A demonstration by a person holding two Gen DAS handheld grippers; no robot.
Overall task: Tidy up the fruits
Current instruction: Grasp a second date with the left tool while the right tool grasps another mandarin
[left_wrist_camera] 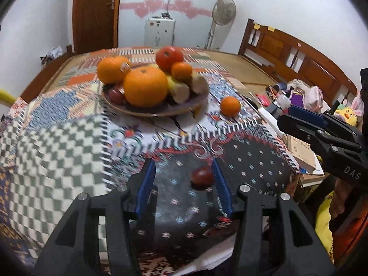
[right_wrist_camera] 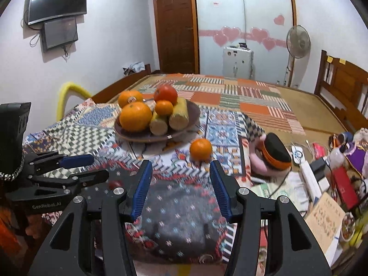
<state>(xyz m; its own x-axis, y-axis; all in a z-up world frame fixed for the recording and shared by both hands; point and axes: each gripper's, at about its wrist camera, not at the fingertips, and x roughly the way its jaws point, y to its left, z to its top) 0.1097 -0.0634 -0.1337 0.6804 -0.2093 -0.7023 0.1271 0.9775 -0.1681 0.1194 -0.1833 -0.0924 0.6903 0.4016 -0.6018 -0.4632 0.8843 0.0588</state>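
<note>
Now, left wrist view: left gripper [left_wrist_camera: 184,184] jaws partly open, empty; small dark red fruit [left_wrist_camera: 202,176] lies on patterned cloth [left_wrist_camera: 69,142] just inside right pad, not pinched. Plate [left_wrist_camera: 202,96] beyond, heaped with fruit; loose orange [left_wrist_camera: 230,105] beside plate.

Right wrist view: right gripper [right_wrist_camera: 181,188] jaws partly open, empty, aimed at loose orange ahead. Advice: centre each fruit between pads before closing, squeeze gently, lift clear of cloth folds.
</note>
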